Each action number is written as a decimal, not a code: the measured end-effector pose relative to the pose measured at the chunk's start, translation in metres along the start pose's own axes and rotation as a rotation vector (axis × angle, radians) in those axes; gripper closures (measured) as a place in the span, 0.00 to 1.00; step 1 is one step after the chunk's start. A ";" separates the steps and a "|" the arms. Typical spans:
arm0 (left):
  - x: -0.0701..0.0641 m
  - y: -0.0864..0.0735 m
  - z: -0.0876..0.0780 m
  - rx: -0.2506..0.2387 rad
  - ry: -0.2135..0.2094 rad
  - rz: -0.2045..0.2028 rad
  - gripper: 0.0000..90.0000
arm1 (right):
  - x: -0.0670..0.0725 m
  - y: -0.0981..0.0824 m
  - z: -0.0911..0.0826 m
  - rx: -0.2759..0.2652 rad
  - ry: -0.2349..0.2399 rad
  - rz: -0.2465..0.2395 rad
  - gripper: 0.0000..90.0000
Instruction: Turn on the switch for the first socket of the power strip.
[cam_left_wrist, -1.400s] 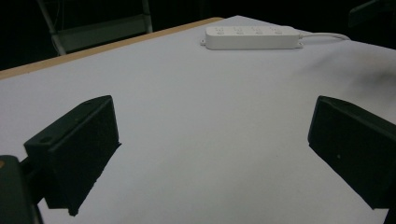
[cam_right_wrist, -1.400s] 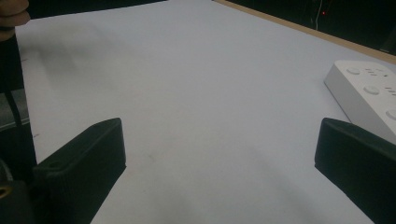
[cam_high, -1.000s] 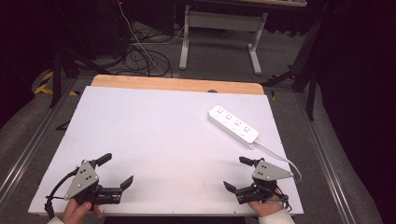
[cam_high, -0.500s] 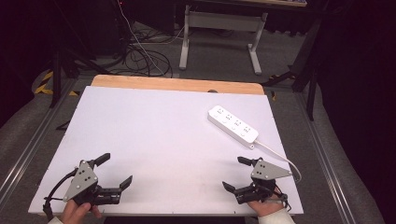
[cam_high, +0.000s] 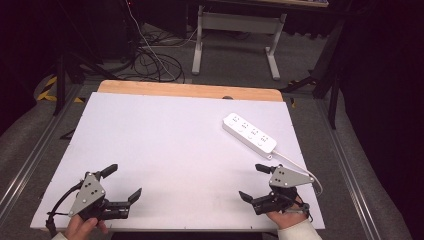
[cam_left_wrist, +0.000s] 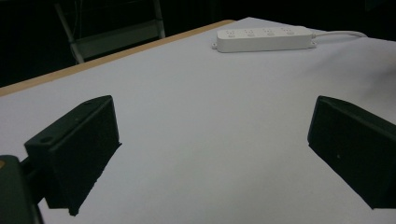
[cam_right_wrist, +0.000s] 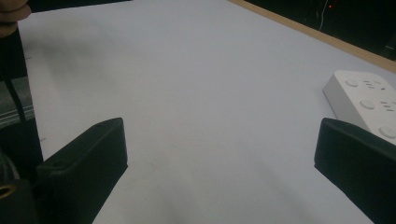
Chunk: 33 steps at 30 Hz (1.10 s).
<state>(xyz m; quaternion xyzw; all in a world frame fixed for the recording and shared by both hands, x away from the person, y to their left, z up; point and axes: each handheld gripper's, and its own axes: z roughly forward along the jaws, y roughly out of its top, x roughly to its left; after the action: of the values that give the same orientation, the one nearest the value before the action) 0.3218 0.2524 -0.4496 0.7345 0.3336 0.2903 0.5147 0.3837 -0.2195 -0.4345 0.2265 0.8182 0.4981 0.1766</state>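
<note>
White desk carries a power strip near the right gripper. Both it and the left gripper are held with jaws spread, empty. The strip is probably best approached squarely across its narrow width.

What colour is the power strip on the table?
White power strip, clearest in the high view.

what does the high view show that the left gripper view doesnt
High view alone: the person's hands, such as the right hand, both tongs, left tongs and right tongs, open near the table's near edge, and a tangle of floor cables. Left gripper view alone: a close look along its own spread jaws at bare table between them. Both share the white power strip, its cord, and the white table.
</note>
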 end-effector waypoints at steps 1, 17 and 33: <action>0.000 0.000 0.000 0.001 -0.001 -0.006 0.03 | -0.001 0.002 -0.001 0.000 -0.003 -0.001 0.03; -0.001 0.000 0.000 0.004 -0.002 0.001 0.03 | -0.017 0.025 -0.010 -0.019 -0.012 0.019 0.03; -0.001 -0.001 0.001 0.007 0.002 0.010 0.03 | -0.029 0.037 -0.013 -0.020 -0.055 0.053 0.01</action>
<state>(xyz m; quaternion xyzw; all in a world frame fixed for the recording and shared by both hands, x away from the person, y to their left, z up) 0.3220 0.2511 -0.4507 0.7377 0.3316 0.2923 0.5102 0.4080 -0.2300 -0.3936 0.2597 0.8017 0.5044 0.1881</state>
